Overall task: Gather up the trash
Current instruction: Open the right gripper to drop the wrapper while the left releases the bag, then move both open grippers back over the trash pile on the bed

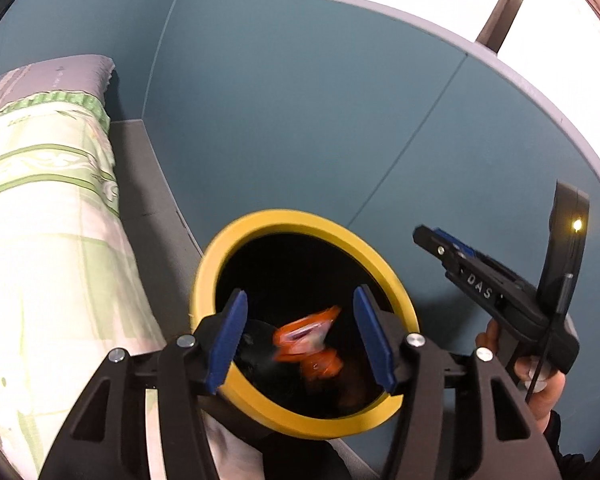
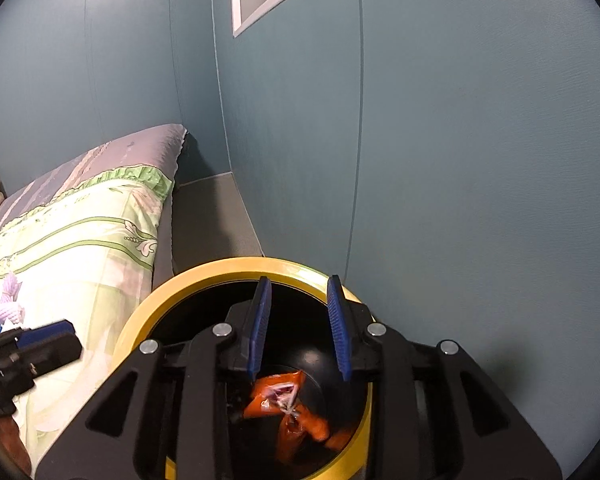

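We noted the orange snack wrapper (image 2: 287, 404) lying inside the yellow-rimmed bin (image 2: 139, 320) beside the bed (image 2: 79, 240), both left gripper (image 1: 300, 336) and right gripper (image 2: 300, 332) spread empty above it; thin, crinkly, light film, best pinched at an edge.

Only one legible marking — white capitals "DAS" on the black body of the right gripper (image 1: 434, 240), seen from the left wrist view (letters running along the body, slightly tilted). Print on the orange wrapper (image 2: 277, 398) inside the yellow-rimmed bin (image 2: 235, 268) — too blurred and crumpled to read.
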Action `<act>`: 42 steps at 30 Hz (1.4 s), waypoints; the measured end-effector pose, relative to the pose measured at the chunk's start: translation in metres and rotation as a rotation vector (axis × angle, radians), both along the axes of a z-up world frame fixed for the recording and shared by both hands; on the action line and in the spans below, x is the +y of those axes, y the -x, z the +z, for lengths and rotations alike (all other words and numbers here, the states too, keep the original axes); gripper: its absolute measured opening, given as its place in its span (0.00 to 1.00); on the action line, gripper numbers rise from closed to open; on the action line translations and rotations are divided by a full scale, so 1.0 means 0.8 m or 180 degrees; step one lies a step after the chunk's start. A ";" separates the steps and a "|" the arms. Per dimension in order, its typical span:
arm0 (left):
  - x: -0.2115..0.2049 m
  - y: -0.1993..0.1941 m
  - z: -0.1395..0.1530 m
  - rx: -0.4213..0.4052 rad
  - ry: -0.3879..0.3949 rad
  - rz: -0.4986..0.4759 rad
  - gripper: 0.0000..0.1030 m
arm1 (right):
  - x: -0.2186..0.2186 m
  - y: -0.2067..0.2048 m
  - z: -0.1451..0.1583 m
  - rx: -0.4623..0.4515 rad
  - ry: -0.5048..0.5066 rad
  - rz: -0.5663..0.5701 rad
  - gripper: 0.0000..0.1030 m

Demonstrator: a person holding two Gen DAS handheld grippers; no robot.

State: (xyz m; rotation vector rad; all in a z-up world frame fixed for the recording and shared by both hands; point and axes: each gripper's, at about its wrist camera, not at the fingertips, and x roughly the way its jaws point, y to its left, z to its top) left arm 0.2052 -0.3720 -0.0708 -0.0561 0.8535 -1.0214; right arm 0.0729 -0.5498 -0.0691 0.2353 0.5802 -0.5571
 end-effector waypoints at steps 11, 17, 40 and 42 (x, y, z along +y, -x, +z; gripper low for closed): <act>0.088 -0.009 0.047 -0.0252 0.0042 0.0448 0.55 | 0.048 0.017 0.046 -0.0286 0.0103 0.0234 0.31; 0.154 -0.010 0.075 -0.0454 0.0009 0.0794 0.60 | 0.099 0.014 0.071 -0.0429 0.0184 0.0546 0.37; 0.470 -0.005 0.081 -0.0679 -0.0371 0.2247 0.87 | 0.347 -0.049 0.080 -0.0483 0.0115 0.2275 0.60; 0.494 -0.003 0.074 -0.0660 -0.0401 0.2327 0.89 | 0.364 -0.058 0.072 -0.0420 0.0080 0.2376 0.61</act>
